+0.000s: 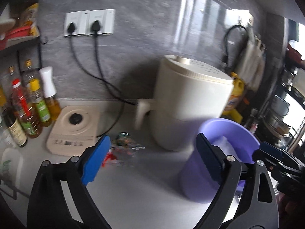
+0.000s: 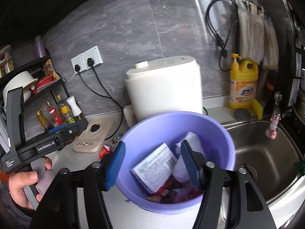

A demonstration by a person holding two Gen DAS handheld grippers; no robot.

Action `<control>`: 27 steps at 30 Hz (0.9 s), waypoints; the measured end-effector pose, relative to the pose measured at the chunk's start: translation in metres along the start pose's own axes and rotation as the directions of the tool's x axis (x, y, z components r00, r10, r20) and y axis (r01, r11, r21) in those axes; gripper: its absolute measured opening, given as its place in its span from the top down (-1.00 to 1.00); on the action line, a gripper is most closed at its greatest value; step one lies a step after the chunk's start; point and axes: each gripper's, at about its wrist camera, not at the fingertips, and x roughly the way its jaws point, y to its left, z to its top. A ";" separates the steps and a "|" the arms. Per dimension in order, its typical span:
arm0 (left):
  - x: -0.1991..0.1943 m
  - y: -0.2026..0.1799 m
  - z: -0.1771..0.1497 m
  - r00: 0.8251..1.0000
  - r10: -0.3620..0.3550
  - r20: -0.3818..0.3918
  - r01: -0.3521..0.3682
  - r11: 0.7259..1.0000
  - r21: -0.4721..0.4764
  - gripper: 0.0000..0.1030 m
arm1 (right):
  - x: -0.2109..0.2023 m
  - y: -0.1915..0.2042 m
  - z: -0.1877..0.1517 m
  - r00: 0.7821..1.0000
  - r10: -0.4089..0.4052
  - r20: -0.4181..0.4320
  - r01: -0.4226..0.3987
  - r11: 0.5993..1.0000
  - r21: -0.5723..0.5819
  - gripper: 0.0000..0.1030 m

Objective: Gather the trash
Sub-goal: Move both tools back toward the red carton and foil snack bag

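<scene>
Counter [image 2: 171, 221] grey, running to a steel sink [image 2: 266, 152] at 3 o'clock in the right wrist view. White appliance [image 2: 164, 87] stands against the tiled wall at 12 o'clock, two black plugs in the wall sockets [image 2: 86, 60] at 10 o'clock. Purple bin [image 2: 226, 148] sits on the counter in front of the appliance, just beside the sink edge. It holds trash: a white box [image 2: 156, 167] leaning inside, white paper behind it, reddish scraps at the bottom – details blurred.

Right gripper [image 2: 152, 164] is spread wide, nothing held; one blue pad outside the bin's rim at 9 o'clock, the other over the bin's inside. Left gripper [image 1: 152, 156] also wide open and empty, low over the counter. In its view the bin [image 1: 238, 131] is at 4 o'clock and loose wrappers [image 1: 122, 147] – crumpled, red and clear – lie on the counter just past its left blue pad, beside a beige scale [image 1: 74, 127] at 9 o'clock. Oil bottles [image 1: 32, 106] cluster at the far left by a rack. Yellow soap bottle [image 2: 243, 84] stands behind the sink at 2 o'clock.
</scene>
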 end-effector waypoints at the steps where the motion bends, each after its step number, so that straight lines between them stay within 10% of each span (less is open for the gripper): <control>1: -0.001 0.007 -0.001 1.000 0.014 -0.002 -0.014 1.000 -0.005 -0.80 | 0.002 0.005 0.000 1.000 0.006 -0.002 -0.006 1.000 -0.005 -0.28; 27: -0.017 0.128 -0.019 0.987 0.154 -0.037 -0.158 0.978 -0.134 -0.80 | 0.073 0.119 -0.007 0.983 0.153 -0.105 -0.167 0.976 -0.141 -0.48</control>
